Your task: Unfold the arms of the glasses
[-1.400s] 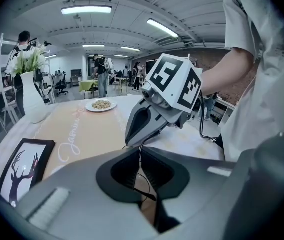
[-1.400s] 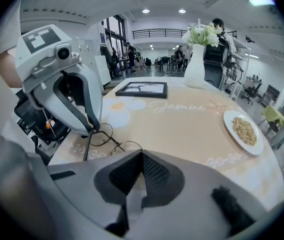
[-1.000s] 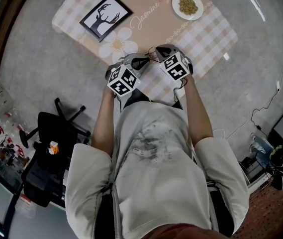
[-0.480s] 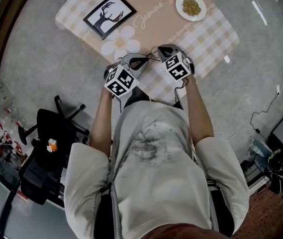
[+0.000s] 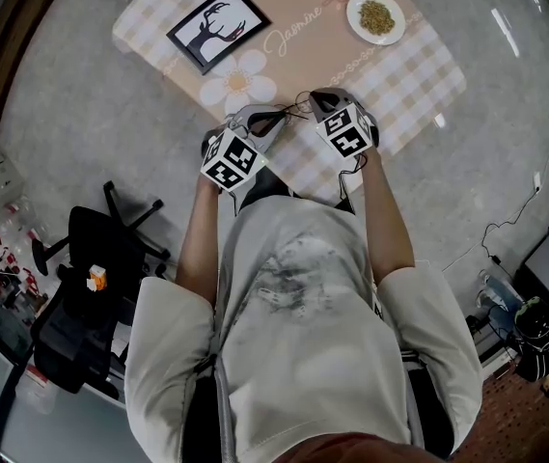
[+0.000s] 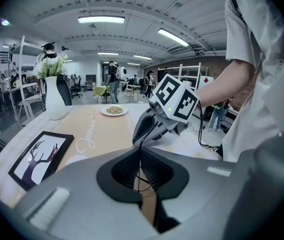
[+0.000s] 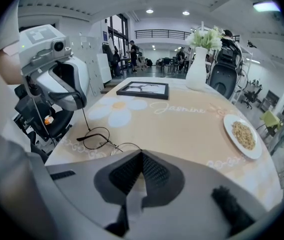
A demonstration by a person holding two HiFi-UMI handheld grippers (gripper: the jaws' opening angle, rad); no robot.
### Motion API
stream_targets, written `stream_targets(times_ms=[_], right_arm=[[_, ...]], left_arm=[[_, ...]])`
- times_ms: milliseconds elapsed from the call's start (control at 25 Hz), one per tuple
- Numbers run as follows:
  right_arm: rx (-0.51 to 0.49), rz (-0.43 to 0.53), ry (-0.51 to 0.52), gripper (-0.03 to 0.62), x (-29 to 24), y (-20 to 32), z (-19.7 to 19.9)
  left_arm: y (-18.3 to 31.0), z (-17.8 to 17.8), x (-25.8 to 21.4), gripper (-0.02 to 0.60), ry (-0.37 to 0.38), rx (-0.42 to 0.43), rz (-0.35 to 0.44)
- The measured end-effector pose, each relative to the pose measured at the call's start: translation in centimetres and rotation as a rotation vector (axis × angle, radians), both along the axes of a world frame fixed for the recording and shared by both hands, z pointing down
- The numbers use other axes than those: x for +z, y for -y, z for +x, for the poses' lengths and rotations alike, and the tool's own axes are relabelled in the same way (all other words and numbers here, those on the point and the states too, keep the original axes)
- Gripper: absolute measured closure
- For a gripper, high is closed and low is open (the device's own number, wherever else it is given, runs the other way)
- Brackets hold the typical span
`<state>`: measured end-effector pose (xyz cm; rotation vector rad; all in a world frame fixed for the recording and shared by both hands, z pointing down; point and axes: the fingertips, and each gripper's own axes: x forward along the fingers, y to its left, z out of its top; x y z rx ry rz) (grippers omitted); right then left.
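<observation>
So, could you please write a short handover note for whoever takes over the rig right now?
Left gripper: jaws shut on the thin end of one arm of the glasses.
Right gripper: jaws shut, apparently on the frame by the nearer lens.
Glasses: stretched between both grippers, low at the near edge of the table.
Done: the arm in the left jaws looks swung out from the frame.
Left: the other arm; the right jaws hide it, so check it first.
</observation>
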<state>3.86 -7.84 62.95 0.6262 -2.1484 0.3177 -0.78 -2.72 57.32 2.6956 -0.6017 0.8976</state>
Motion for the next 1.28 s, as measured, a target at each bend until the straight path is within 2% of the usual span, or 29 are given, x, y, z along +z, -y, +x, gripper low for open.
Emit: stream_targets(times_ms=[920,1080,1280], right_arm=[[0.043,0.013,0.016,0.580,-0.1,-0.1,0.1],[0.045,0.016,0.017,0.579,0.0,-0.1,0.1],[0.047,0.021,0.015,0.579,-0.1,-0.1,0.1]], left_arm=[[0.9,-2.4,-0.8,0.565,-0.063,-0.150,-0.002],[1.4,-2.6,-1.6,0.565,-0.085,-0.165,0.018],[1.5,-3.3,-1.6,0.566,-0.113,-0.204,0.003]])
